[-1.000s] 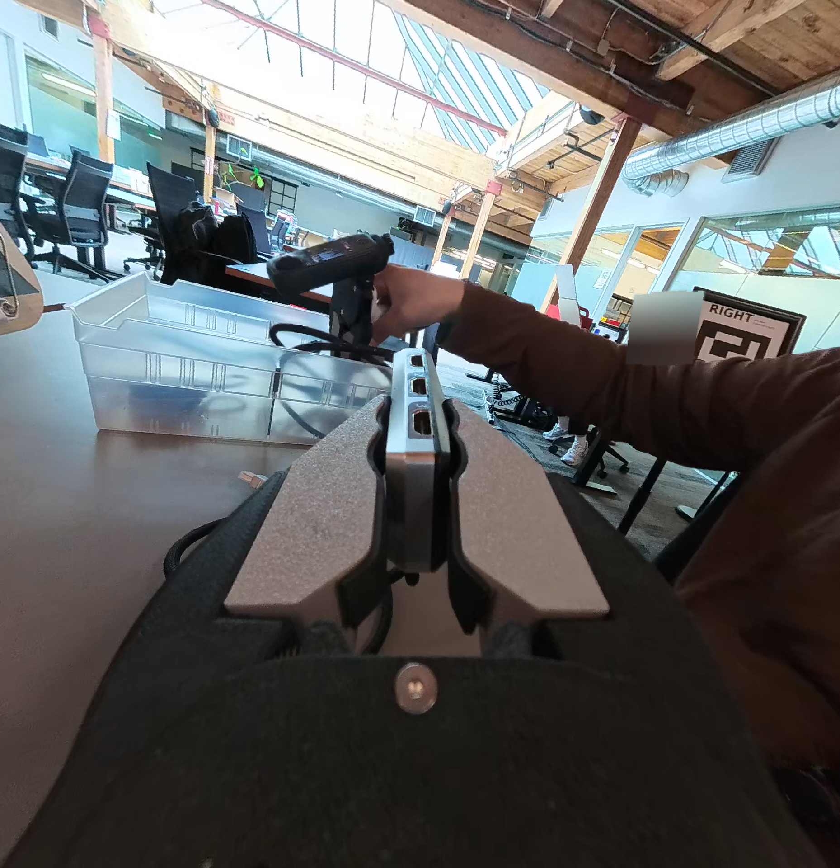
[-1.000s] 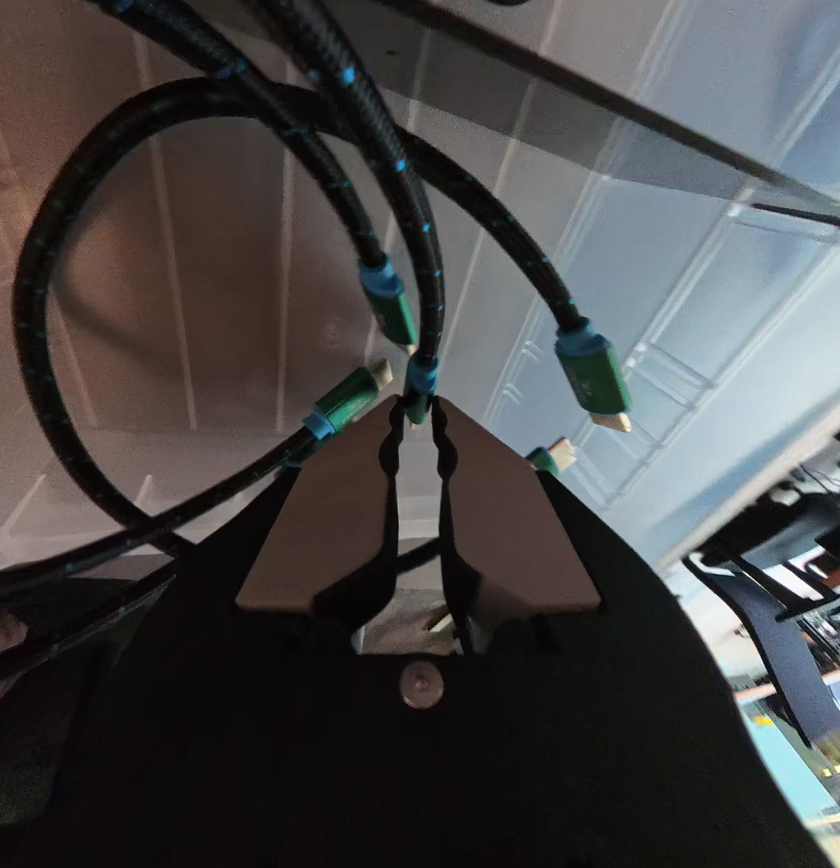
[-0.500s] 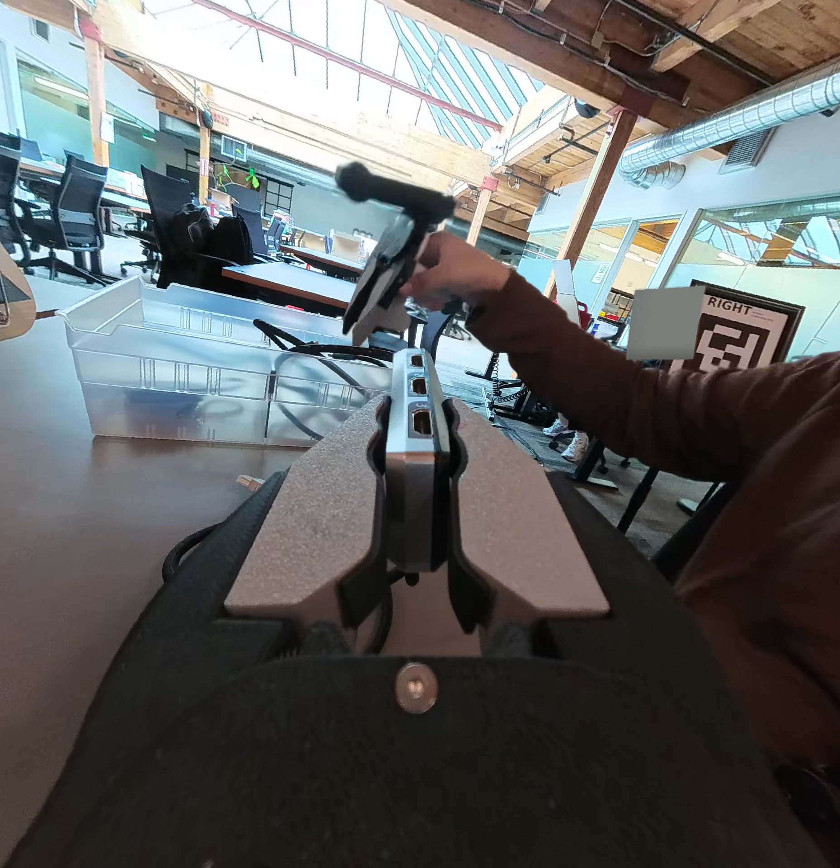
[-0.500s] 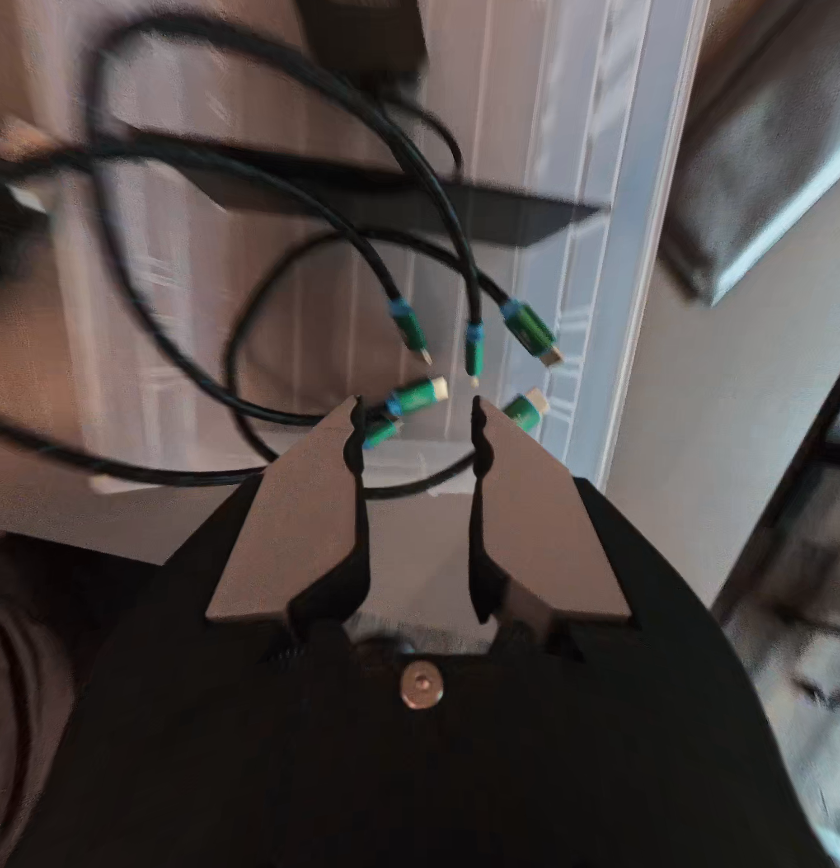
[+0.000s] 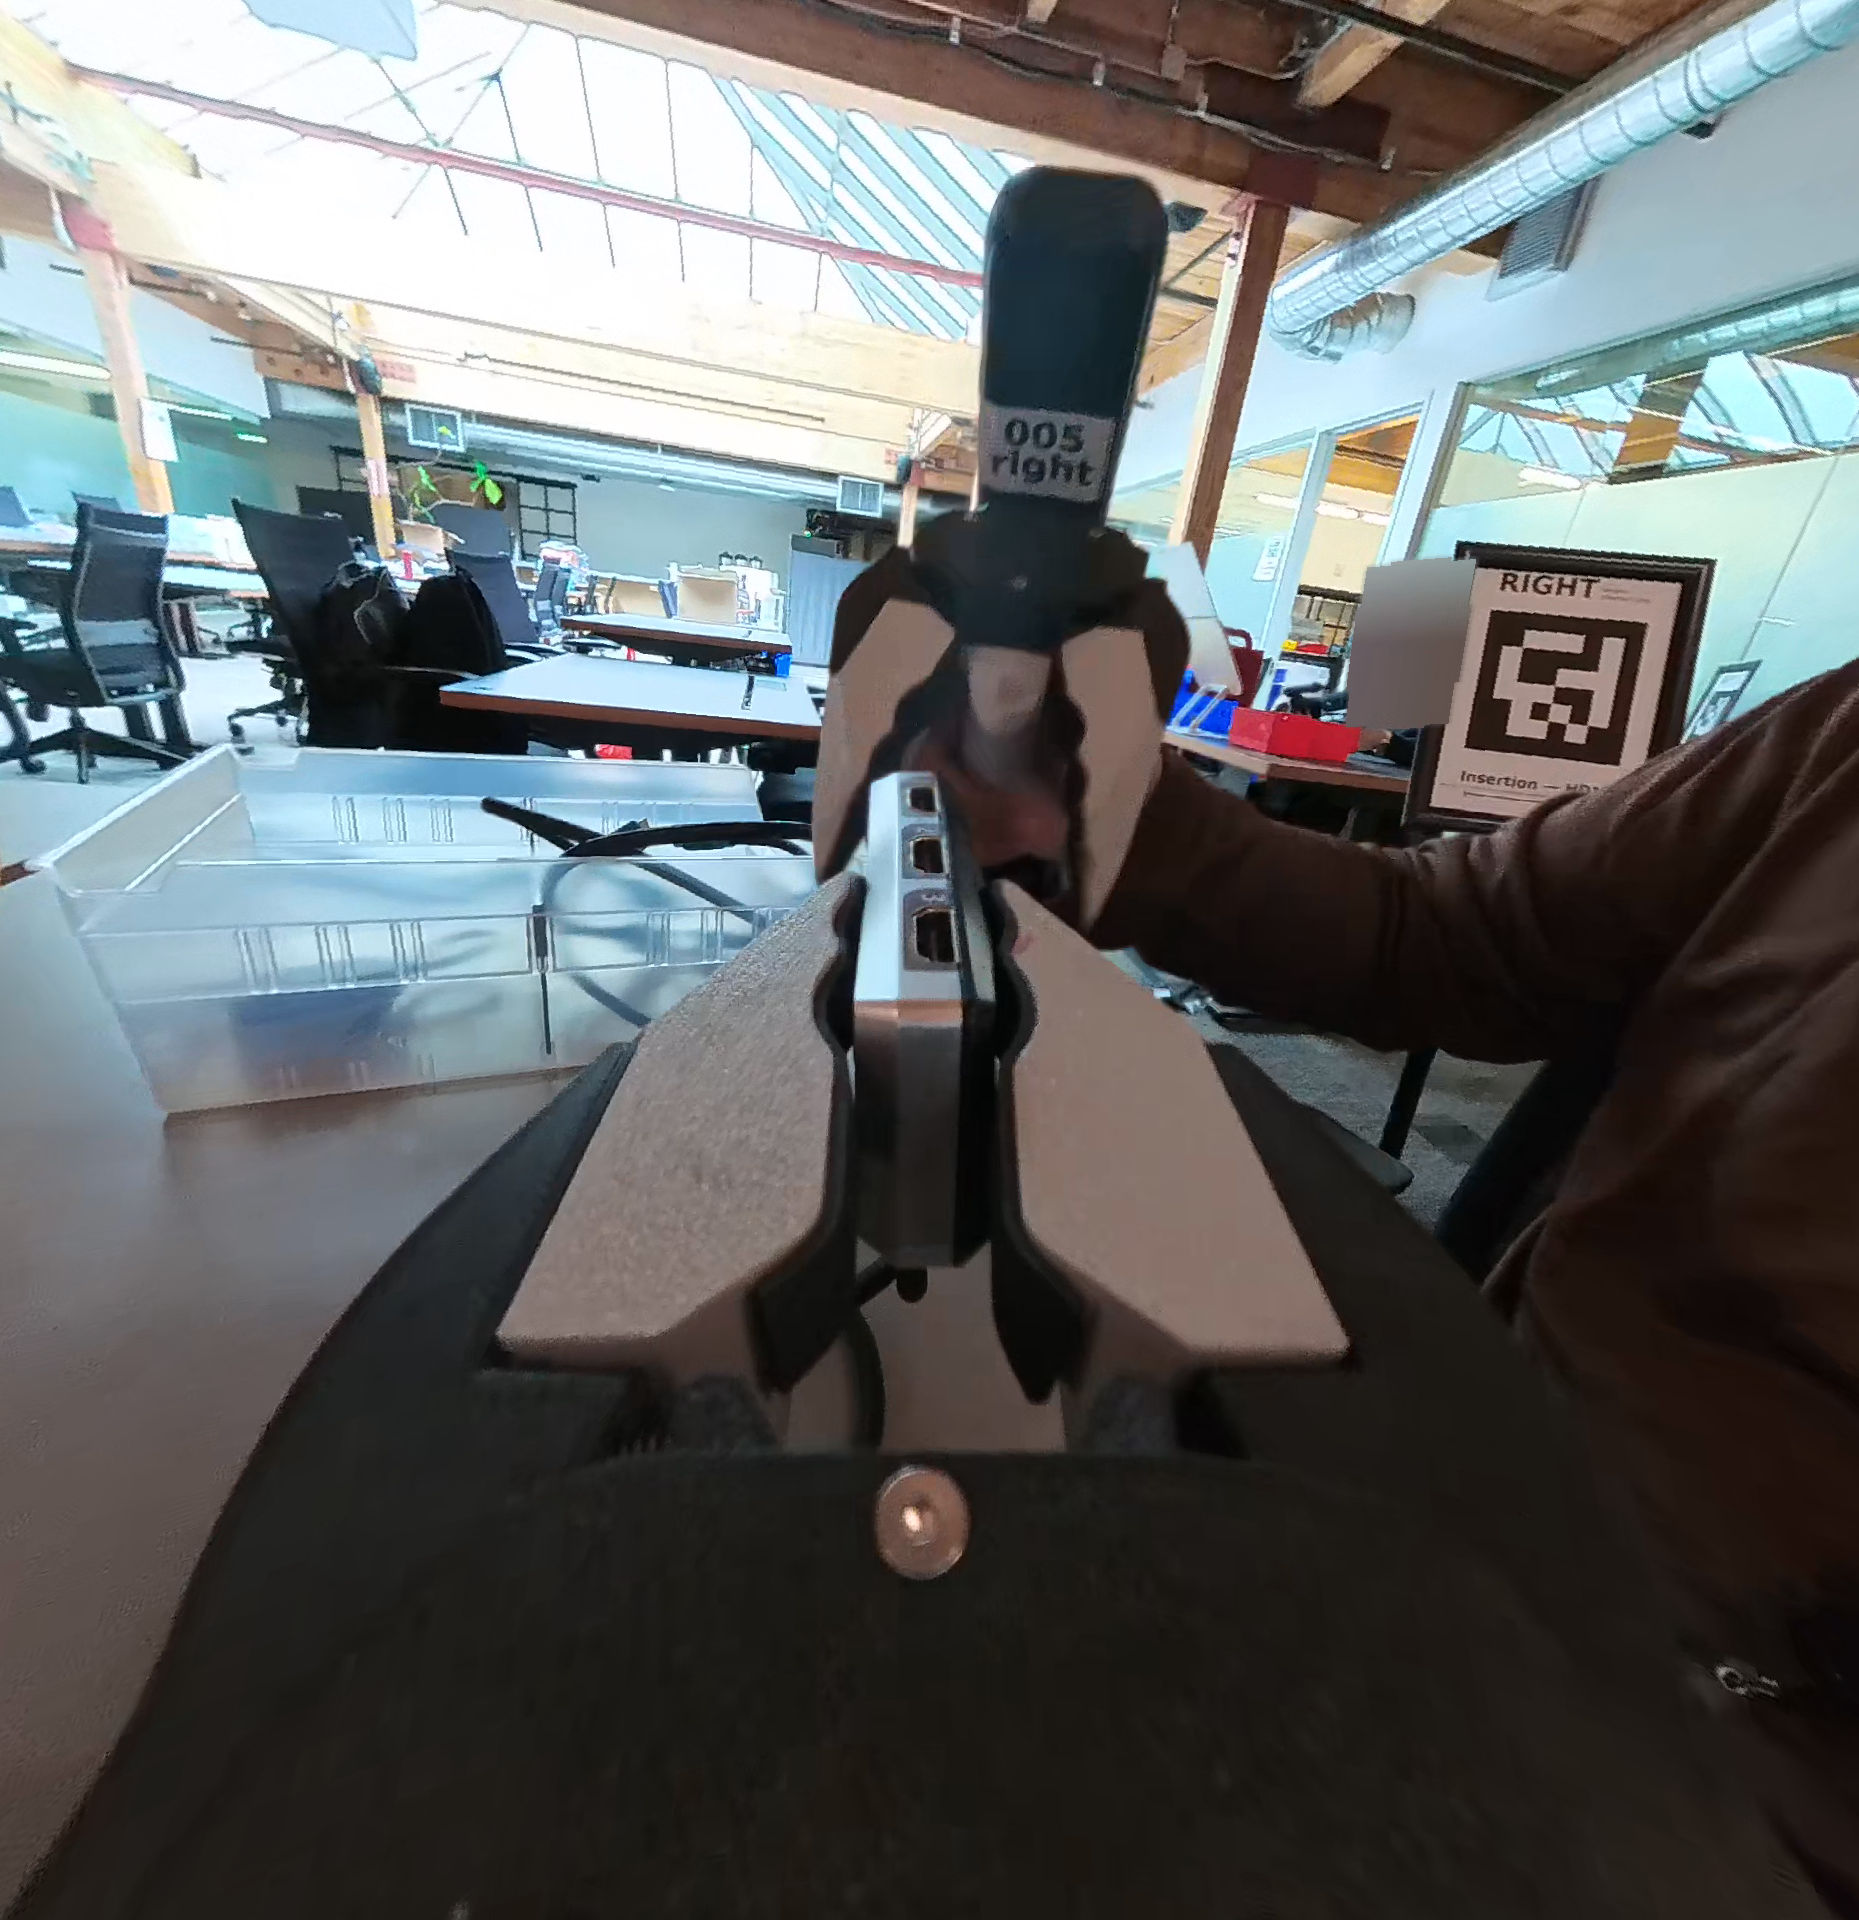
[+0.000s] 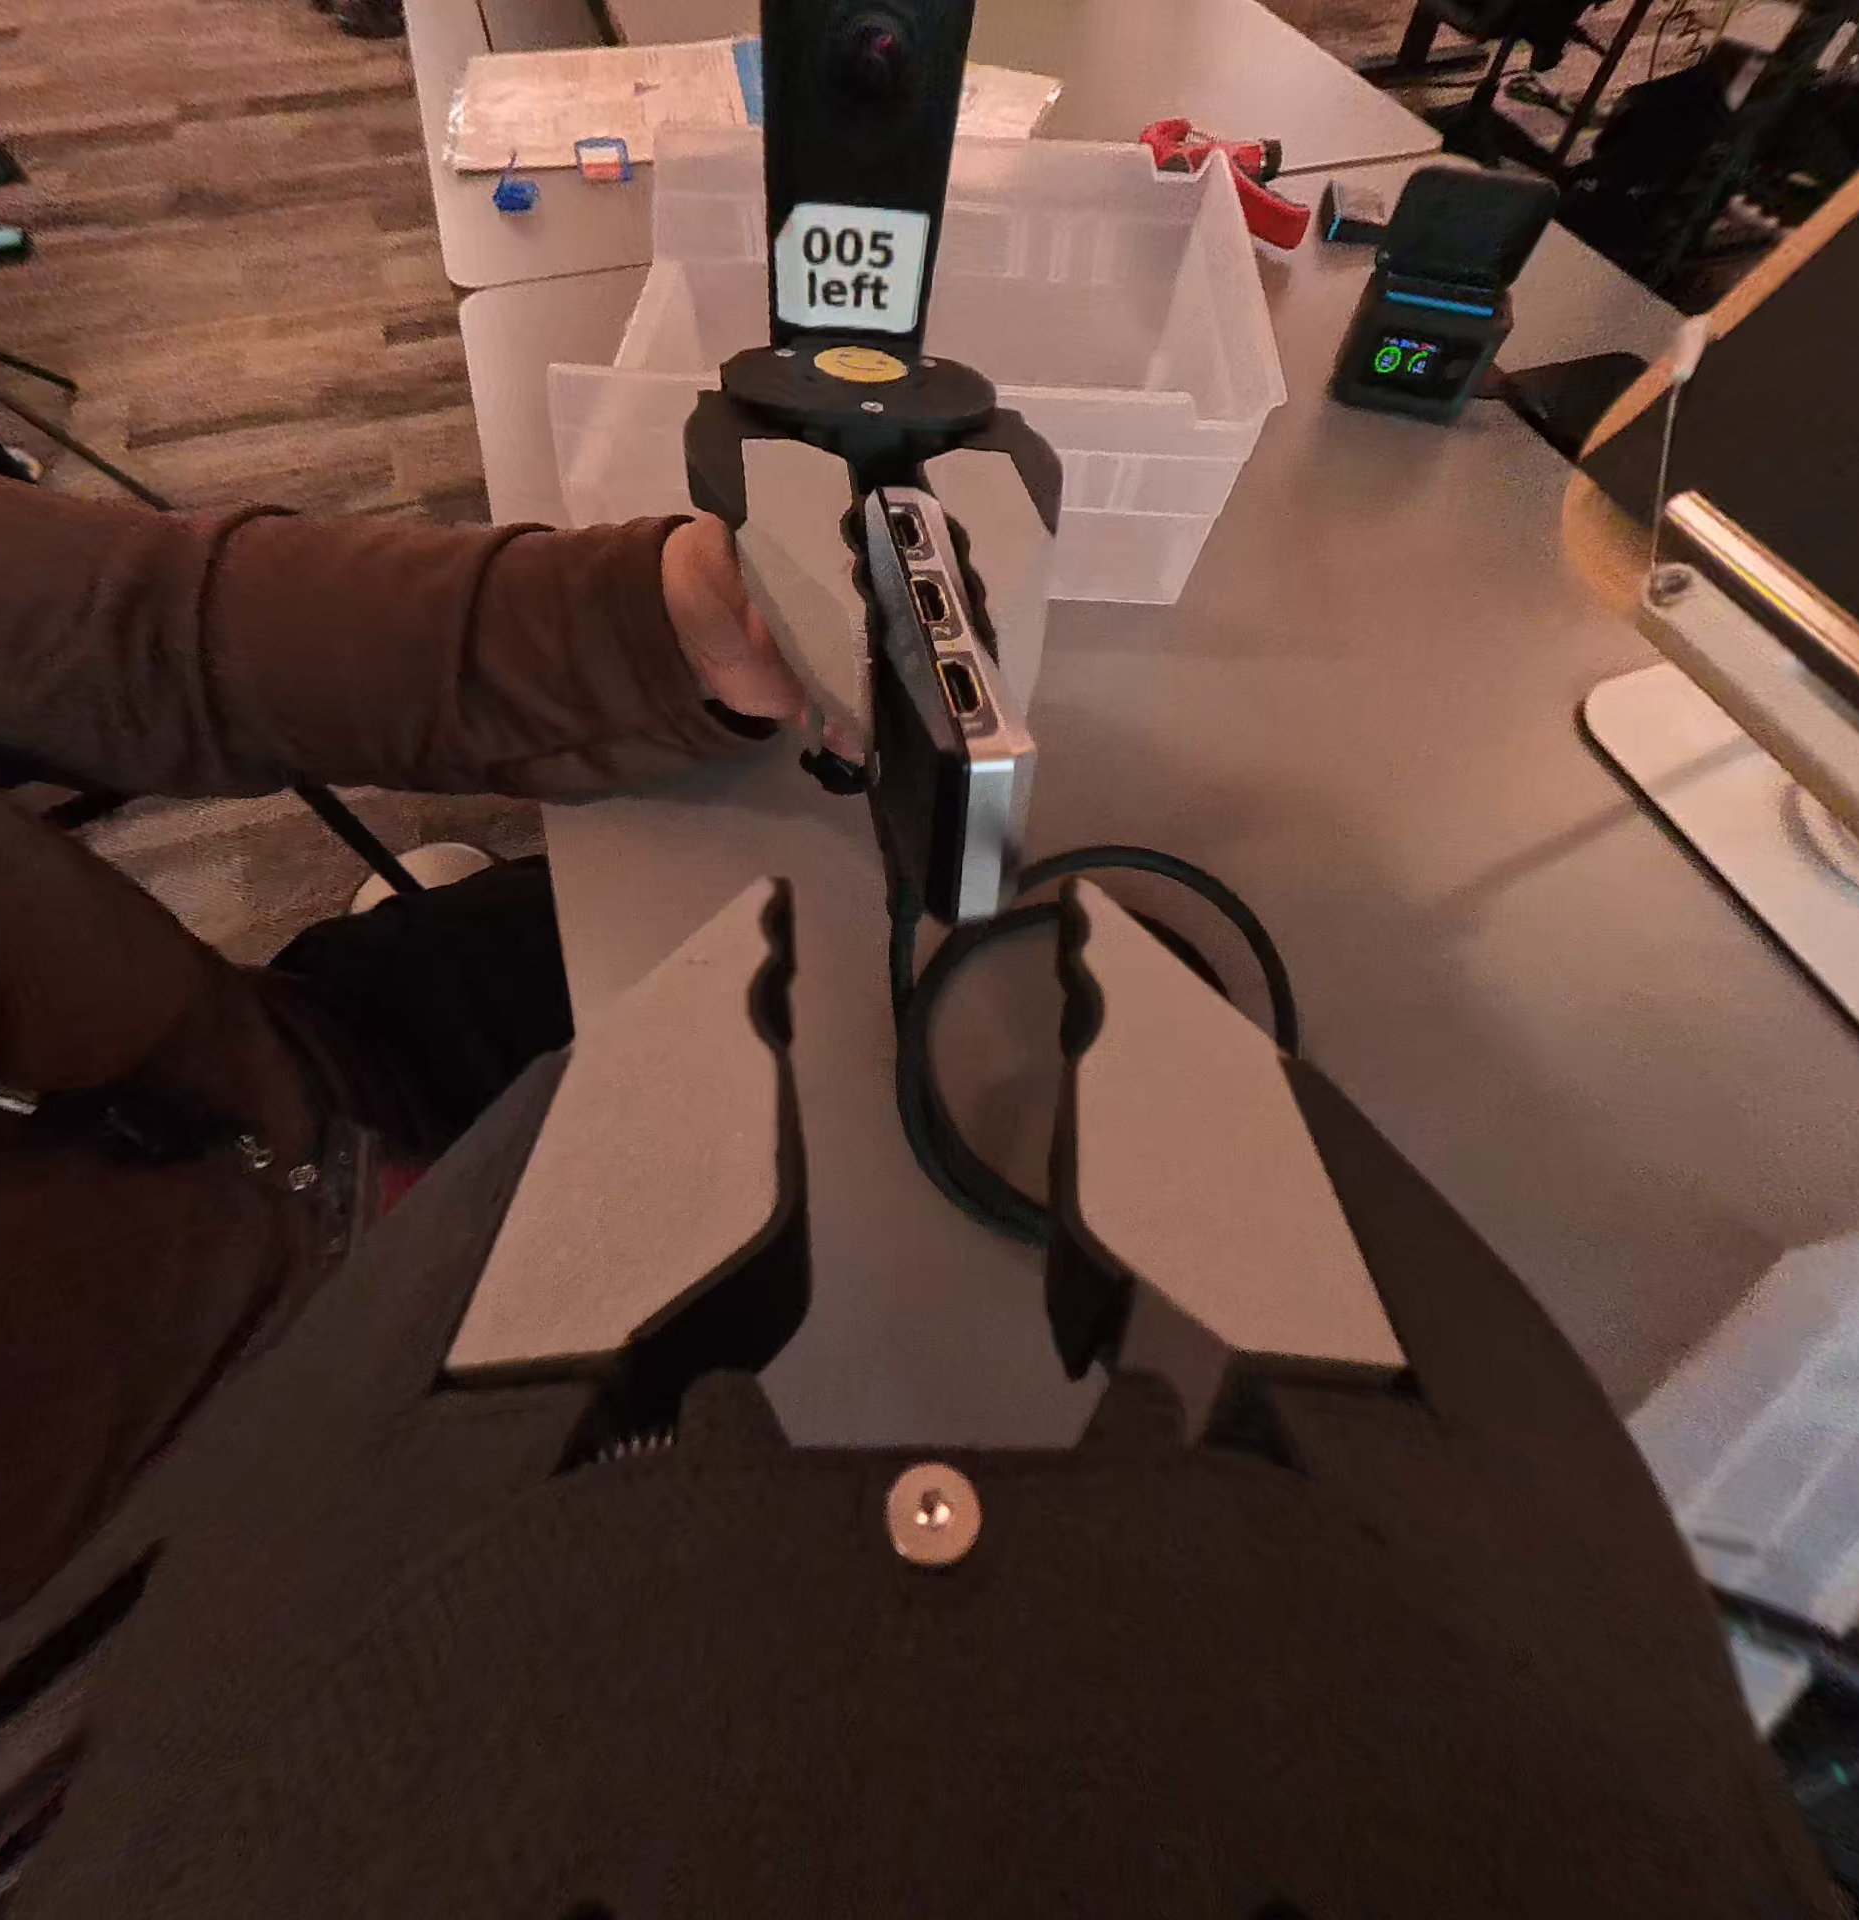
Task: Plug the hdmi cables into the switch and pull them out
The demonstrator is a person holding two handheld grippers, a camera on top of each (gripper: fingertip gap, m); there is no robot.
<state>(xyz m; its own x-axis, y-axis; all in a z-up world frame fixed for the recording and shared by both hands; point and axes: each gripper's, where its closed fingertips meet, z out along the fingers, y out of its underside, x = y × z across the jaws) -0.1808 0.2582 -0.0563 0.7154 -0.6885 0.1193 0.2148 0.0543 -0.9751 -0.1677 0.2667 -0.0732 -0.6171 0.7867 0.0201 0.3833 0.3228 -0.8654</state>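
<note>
Left gripper clamps the switch; right gripper faces it, jaws apart, empty.

Counts: one silver switch, held on edge above the table, three ports showing in a row along its narrow upward side; two grippers; one clear bin on the table behind, dark cables inside, number unclear. One black cable loops from the switch's lower end, passing between the right gripper's fingers. A small black device with a lit screen and a red clamp sit farther back.
</note>
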